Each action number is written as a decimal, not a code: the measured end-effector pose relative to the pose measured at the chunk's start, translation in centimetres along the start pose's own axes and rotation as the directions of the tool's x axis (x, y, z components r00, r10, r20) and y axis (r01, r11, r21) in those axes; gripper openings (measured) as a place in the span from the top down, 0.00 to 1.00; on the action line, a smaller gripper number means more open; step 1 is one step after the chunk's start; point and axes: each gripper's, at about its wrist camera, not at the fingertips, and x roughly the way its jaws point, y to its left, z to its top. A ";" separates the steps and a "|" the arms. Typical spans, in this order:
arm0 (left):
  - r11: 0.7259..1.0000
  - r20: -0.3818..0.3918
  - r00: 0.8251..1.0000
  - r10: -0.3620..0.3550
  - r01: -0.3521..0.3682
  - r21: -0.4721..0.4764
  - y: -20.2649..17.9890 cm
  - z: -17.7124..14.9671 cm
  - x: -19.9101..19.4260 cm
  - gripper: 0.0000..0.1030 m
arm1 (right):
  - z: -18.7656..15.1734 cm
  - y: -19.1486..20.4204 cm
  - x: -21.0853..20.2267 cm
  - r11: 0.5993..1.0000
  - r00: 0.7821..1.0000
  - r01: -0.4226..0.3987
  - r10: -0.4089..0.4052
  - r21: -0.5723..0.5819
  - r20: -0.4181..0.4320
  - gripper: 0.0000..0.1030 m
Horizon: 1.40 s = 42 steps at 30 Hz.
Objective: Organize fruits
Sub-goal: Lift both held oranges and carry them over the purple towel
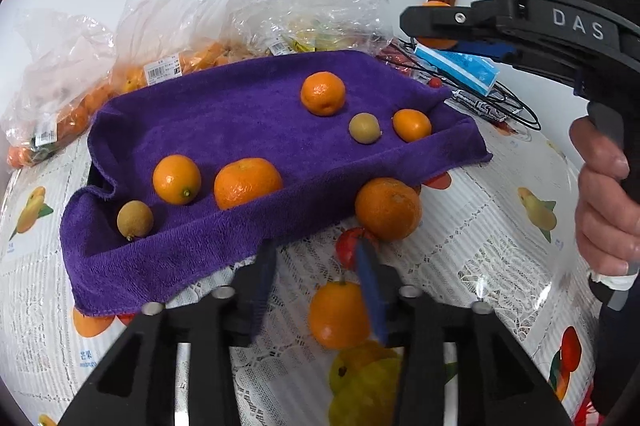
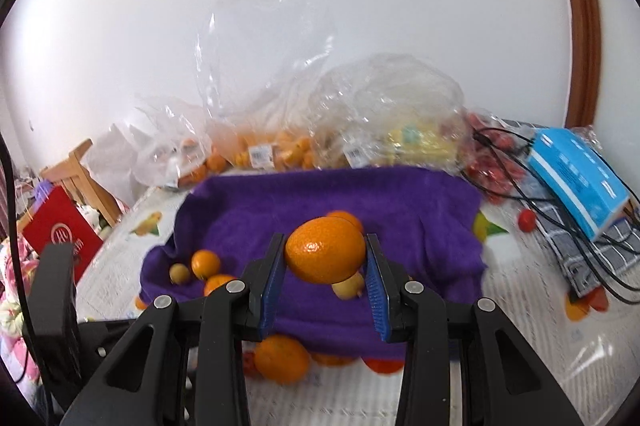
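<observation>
The right gripper angles downward, clamping an orange above the purple towel. The left gripper hangs released over the tablecloth, its jaws apart; at six o'clock its mount hides the table.

My right claw clamps an orange, lifted above the purple towel. On the towel lie two oranges and a tan longan by its left edge, and two more oranges with another longan toward its right corner. One orange sits on the tabletop touching the towel's near edge; another lies between my left claw's fingers, untouched.
</observation>
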 end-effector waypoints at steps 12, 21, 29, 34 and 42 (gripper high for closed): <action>1.000 -0.004 1.000 0.006 -0.006 0.012 -0.3 -0.4 0.1 0.40 | -2.6 -3.0 1.4 0.999 0.999 0.020 -0.018 0.044 -0.040 0.63; 1.000 -0.001 1.000 0.009 -0.009 0.028 -0.6 -0.8 -0.4 0.40 | -4.6 -4.6 0.5 0.998 0.997 0.060 -0.058 0.030 -0.049 0.63; 1.000 -0.005 1.000 -0.003 0.003 0.019 -0.7 -1.3 -0.9 0.40 | -6.0 -5.3 -0.6 0.998 0.997 0.058 -0.057 0.039 -0.043 0.63; 0.999 -0.014 1.000 -0.019 0.019 0.033 -1.3 -1.8 -1.4 0.40 | -7.2 -5.5 -1.2 0.998 0.997 0.058 -0.057 0.025 -0.055 0.63; 0.997 -0.051 0.998 -0.028 0.032 0.072 -2.5 -2.9 -1.9 0.51 | -7.9 -5.1 -3.0 0.999 0.999 0.035 -0.035 0.012 -0.039 0.63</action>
